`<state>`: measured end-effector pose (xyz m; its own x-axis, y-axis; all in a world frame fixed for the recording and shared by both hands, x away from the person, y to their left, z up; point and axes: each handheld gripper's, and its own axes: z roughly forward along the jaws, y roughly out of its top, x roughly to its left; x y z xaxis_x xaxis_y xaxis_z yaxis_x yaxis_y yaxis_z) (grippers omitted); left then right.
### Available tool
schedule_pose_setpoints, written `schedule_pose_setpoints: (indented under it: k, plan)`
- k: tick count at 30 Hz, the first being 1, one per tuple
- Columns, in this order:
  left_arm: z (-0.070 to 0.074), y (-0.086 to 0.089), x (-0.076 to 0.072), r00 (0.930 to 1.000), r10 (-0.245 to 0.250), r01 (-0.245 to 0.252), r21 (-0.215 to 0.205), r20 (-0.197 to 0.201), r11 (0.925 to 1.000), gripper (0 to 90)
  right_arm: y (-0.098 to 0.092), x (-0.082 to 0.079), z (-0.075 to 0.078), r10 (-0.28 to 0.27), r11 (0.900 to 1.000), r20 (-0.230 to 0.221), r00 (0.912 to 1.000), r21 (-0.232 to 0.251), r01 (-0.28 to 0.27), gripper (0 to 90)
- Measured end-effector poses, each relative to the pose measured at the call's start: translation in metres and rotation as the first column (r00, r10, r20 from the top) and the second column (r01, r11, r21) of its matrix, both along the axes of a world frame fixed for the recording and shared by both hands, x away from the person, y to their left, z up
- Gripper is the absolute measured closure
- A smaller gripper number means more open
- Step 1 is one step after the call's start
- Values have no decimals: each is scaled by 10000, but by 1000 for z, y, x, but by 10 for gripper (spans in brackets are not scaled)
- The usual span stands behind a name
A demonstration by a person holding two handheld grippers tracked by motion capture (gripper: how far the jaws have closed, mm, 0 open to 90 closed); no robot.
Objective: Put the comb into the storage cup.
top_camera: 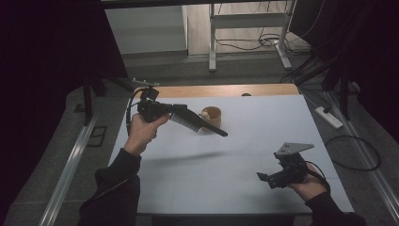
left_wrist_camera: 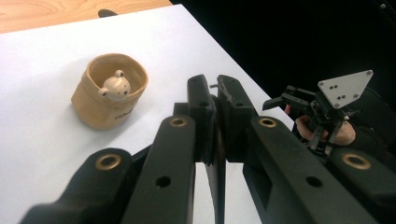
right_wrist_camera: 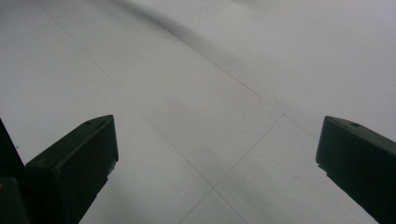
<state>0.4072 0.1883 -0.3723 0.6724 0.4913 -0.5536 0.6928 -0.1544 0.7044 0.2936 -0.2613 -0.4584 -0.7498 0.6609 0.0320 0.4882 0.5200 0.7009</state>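
With your left claw (top_camera: 188, 120) clenched on the black comb (top_camera: 209, 127) above the tabletop's (top_camera: 263, 136) far edge, beside the tan cup (top_camera: 211, 116), carry it over while your right claw (top_camera: 268, 178) waits released.

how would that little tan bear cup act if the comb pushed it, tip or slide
The tan cup looks squat and wide-based, so it would probably slide on the smooth white table rather than tip. It appears to be glazed ceramic, so likely heavy for its size and chippable. The black comb, clamped in the left gripper, looks thin and may flex.
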Motion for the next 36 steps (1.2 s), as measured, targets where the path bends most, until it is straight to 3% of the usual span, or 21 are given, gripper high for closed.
schedule_pose_setpoints:
  k: [22, 36]
  plan:
    - [18, 8, 20, 9987, 512, -513, 183, 80, 9985, 836, -33, -13, -1, -962, 9951, -126, 9953, -238, 959, 0]
    - [30, 11, 33, 9954, 944, -950, 358, 181, 9948, 836, -51, -22, 0, -1810, 9827, -231, 9832, -446, 1798, 0]
